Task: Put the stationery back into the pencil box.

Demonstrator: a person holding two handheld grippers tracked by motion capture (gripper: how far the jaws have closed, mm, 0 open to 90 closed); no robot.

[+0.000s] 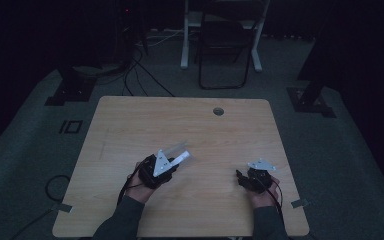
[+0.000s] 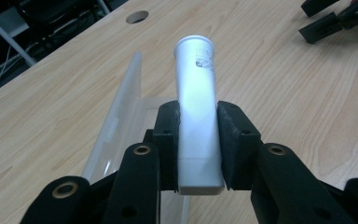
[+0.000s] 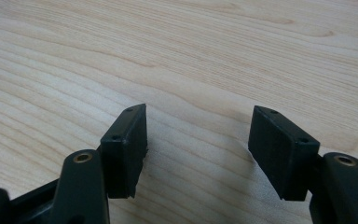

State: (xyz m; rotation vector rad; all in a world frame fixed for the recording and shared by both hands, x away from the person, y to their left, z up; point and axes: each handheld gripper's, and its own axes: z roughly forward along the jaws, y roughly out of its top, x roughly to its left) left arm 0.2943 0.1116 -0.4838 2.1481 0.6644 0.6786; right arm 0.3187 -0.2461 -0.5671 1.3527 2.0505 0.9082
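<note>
The left gripper (image 2: 196, 140) clamps a white squeeze tube (image 2: 196, 98) above what seems a clear plastic case (image 2: 121, 107); the right gripper (image 3: 198, 149) hangs wide open, empty, over the wooden table (image 3: 191, 56).

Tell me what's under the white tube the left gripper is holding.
Beneath the white tube, clamped in the left gripper, lies a clear plastic case, open and resting on the wooden table. The jaws and tube cover the case's near part, so any contents there stay hidden.
</note>
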